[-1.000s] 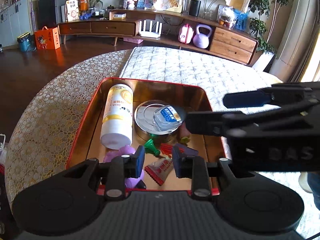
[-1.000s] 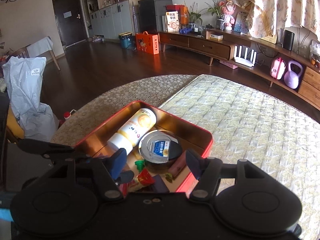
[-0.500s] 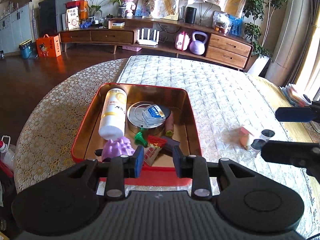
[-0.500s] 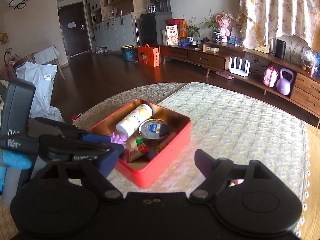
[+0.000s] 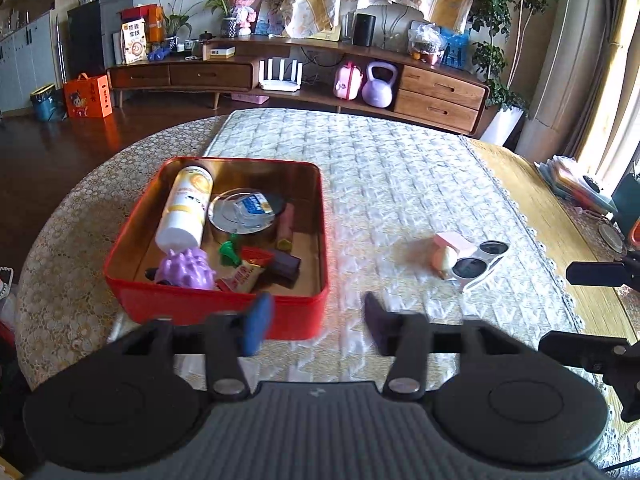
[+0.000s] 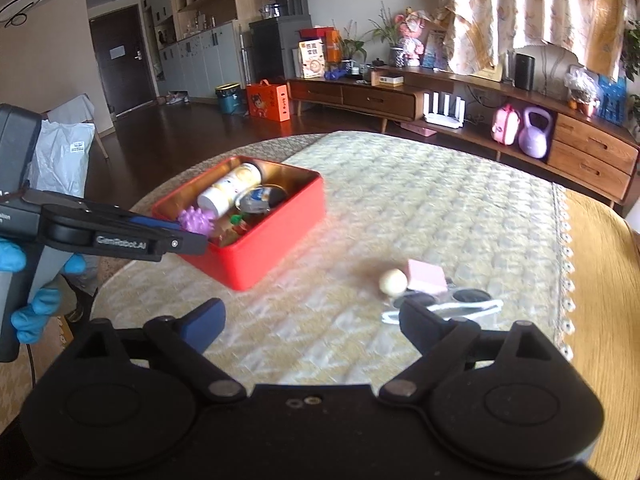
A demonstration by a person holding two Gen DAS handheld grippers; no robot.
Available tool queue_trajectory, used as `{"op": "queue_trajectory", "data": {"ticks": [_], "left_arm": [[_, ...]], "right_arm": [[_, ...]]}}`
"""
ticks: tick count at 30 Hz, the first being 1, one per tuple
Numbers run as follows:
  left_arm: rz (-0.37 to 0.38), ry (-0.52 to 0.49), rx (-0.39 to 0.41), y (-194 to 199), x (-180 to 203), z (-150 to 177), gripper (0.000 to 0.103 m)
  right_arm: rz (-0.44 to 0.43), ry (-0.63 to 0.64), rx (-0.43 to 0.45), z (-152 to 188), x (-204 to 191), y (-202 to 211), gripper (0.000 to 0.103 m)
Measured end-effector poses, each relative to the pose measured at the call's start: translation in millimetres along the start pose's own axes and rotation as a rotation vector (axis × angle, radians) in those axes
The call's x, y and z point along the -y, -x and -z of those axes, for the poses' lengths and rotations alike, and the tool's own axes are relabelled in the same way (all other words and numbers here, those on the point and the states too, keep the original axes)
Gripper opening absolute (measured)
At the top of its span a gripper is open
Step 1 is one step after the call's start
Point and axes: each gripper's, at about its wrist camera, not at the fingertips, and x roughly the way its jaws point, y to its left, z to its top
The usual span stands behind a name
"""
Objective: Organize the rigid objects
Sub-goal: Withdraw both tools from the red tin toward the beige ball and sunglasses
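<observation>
Red tin [image 5: 224, 312] on quilted table cover [image 5: 400, 184], holding white bottle [image 5: 186, 210], round tin lid [image 5: 244, 216], purple spiky ball [image 5: 186, 268], snack packets.
Pink block [image 6: 426, 276], small cream ball [image 6: 393, 282], sunglasses [image 6: 460, 304] well right of tin.
Left gripper [image 5: 316, 322] just opened, empty.
Right gripper [image 6: 312, 320] just opened wide, empty, just before sunglasses.
</observation>
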Motion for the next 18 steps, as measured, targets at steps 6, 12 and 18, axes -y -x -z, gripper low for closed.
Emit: {"op": "queue_trajectory", "data": {"ticks": [6, 12, 18], "left_arm": [[0.025, 0.005, 0.006, -6.7, 16.0, 0.6, 0.075], [0.040, 0.008, 0.025, -19.7, 36.2, -4.4, 0.082], [0.027, -0.021, 0.034, -39.4, 61.8, -12.2, 0.082]], "right_arm": [[0.047, -0.003, -0.003, 17.5, 23.6, 6.7, 0.098], [0.090, -0.019, -0.009, 26.9, 49.2, 5.3, 0.100], [0.137, -0.030, -0.019, 30.1, 74.3, -4.3, 0.100]]}}
